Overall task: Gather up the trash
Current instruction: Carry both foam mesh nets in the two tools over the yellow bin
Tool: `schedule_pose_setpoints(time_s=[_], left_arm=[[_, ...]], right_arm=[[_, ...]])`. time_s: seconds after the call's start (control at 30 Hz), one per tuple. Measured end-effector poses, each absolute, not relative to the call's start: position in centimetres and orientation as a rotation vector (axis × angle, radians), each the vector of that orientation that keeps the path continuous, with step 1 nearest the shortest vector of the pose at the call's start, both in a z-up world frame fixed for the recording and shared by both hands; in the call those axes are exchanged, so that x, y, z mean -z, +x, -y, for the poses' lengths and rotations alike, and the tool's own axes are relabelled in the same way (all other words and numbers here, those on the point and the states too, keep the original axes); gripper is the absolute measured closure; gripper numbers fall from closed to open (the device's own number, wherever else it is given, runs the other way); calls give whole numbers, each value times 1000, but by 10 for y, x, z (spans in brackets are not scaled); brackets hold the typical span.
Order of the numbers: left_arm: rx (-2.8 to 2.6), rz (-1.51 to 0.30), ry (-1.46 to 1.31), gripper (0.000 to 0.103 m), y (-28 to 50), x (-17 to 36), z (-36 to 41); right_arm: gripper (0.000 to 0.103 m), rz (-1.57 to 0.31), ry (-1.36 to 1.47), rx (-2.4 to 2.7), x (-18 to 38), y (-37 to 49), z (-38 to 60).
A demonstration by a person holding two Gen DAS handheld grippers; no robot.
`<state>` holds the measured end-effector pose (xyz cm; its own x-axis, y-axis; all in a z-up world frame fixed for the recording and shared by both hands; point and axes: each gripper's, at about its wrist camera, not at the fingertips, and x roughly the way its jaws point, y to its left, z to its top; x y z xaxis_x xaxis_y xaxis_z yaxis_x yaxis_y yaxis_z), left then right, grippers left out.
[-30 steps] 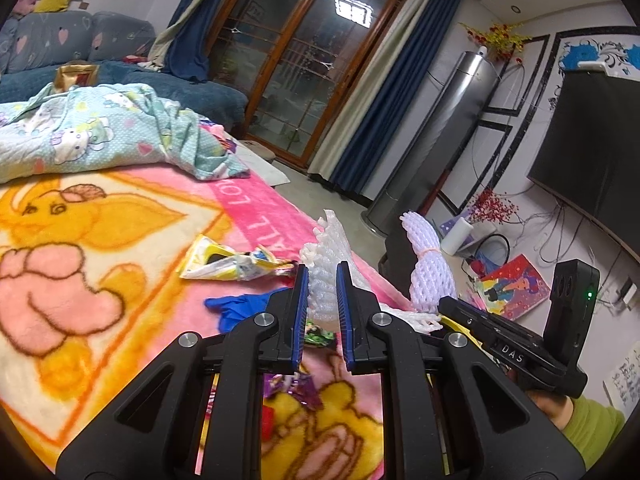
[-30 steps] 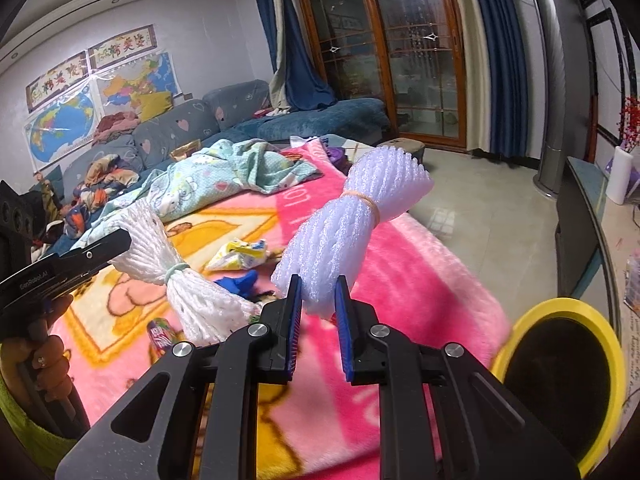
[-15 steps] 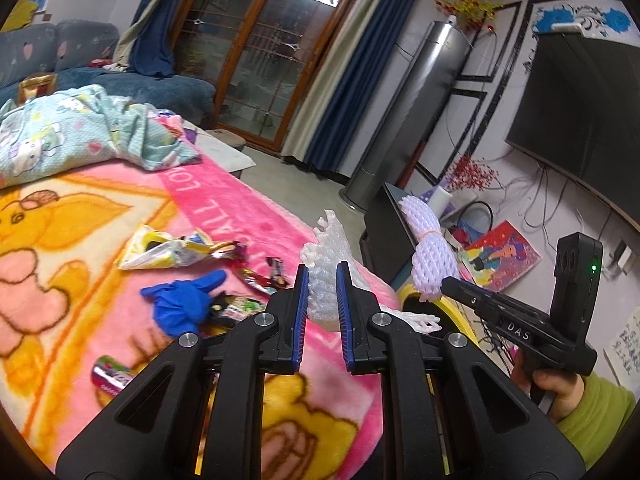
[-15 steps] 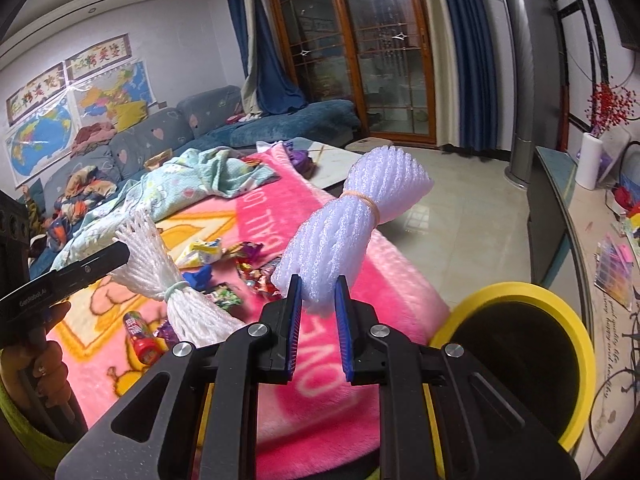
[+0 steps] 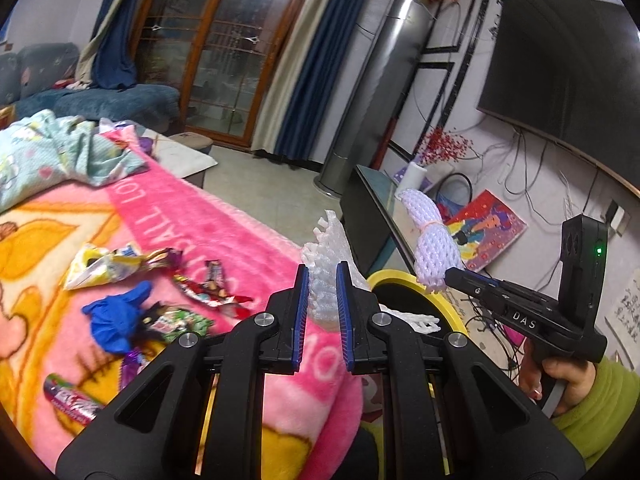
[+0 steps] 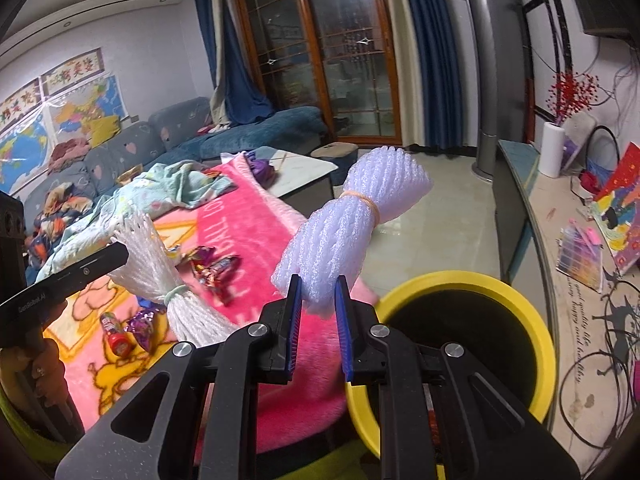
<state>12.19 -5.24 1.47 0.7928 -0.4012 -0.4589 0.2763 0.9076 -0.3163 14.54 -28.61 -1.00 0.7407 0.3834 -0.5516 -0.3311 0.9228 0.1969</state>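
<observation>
White foam netting fills both your grips: the right hand-held gripper pinches a banded foam bundle beside the yellow bin, the left hand-held gripper clamps another foam net, seemingly poised for dropping.

Candy wrappers and a glove are spread on the blanket. A bin is set just right of the blanket.
</observation>
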Motion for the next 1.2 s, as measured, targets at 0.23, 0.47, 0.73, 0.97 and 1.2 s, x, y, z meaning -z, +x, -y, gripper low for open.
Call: schedule_pose_setpoints(time_s=[0.23,0.47,0.73,0.97,1.2], left_arm=[[410,-543,-189,94,128,-15,83],[453,-555,-146,94,134,-8,114],[492,-574,-99,94,140,4,145],[524,-585,-48,94,142,16,173],[539,-605,0,94,150,30,194]], right_arm=[[87,-619,118,-350,9,143,319],[87,-631,134,-287,15,142,351],[87,-651,151,-238,25,143,378],[87,-681,179,-212,36,148,396],[87,-724,204,-193,52,153,408]])
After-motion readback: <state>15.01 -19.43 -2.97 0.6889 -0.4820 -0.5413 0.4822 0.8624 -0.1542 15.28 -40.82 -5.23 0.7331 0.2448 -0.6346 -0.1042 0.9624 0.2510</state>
